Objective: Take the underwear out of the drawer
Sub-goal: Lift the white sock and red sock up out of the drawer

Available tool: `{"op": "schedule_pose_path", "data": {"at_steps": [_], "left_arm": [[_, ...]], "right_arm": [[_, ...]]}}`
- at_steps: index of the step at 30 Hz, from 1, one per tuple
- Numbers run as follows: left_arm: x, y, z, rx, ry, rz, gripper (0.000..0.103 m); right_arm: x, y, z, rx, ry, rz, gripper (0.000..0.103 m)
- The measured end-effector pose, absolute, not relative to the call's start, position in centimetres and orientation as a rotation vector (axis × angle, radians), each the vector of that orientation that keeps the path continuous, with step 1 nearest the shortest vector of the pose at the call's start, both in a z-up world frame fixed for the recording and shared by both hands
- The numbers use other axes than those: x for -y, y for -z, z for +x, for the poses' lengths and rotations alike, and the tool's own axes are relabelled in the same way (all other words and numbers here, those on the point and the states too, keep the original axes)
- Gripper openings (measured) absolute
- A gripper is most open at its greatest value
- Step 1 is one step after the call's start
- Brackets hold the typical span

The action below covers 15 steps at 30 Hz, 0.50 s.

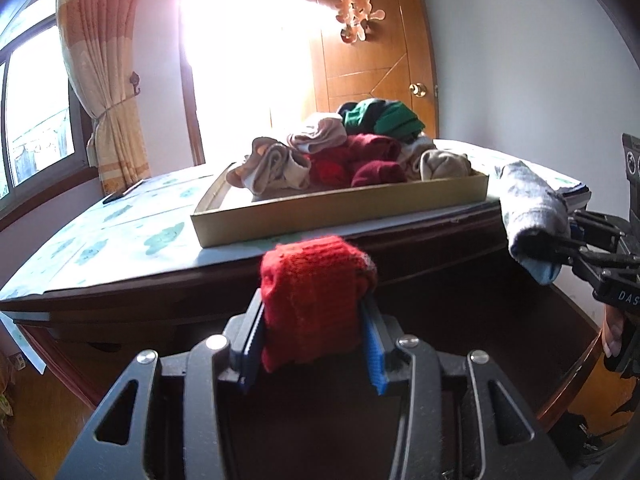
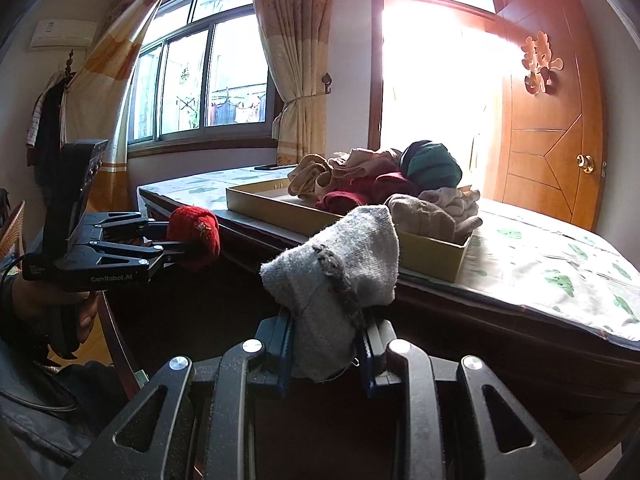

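Your left gripper (image 1: 316,344) was clamped on a red roll (image 1: 316,300) of knitted cloth. The roll sat between the two fingers, squeezed at its lower half, and its upper half bulged up past the fingertips. Your right gripper (image 2: 326,344) was clamped on a grey roll (image 2: 340,268) in the same way: the lower end was pinched between the fingers, and the looser top stood above and ahead of them.

Both rolls were carried clear of the table (image 1: 120,236), near its front edge. This was probably so that neither brushed the edge or the tray (image 1: 340,208) on the way over. Each gripper took one piece, which likely saved you a trip.

Ahead of both sets of fingers, and well apart from them, the tray held beige, dark red and green rolls heaped at its far end. Its near part looked bare. You judged, it seems, that this was where the two held pieces belonged. The tray sat on the patterned cover of the table, with no fingers touching it.

In the right wrist view your left gripper (image 2: 180,240) stood off to the left of the right fingers, level with them, with the red roll (image 2: 196,236) at its tip. The drawer itself could not be made out with certainty in either view.
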<state>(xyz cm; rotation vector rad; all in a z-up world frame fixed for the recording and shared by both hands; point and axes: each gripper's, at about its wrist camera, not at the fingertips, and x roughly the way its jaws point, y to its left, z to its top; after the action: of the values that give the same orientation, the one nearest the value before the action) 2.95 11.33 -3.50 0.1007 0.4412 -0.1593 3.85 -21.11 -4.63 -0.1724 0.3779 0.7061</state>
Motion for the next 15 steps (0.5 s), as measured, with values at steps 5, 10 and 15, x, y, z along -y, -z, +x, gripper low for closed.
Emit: {"op": "schedule_pose_path", "data": {"at_steps": [5, 10, 15], "left_arm": [[-11.3, 2.5, 3.1, -0.428, 0.156, 0.105, 0.042], [-11.5, 1.8, 3.4, -0.421, 0.146, 0.105, 0.042], [-11.6, 1.1, 3.5, -0.403, 0.138, 0.105, 0.042]], "right_arm": [[20.8, 3.5, 3.8, -0.366, -0.716, -0.180, 0.029], [20.4, 2.6, 3.7, -0.349, -0.723, -0.196, 0.029], [20.2, 2.1, 3.7, -0.331, -0.727, -0.196, 0.029]]}}
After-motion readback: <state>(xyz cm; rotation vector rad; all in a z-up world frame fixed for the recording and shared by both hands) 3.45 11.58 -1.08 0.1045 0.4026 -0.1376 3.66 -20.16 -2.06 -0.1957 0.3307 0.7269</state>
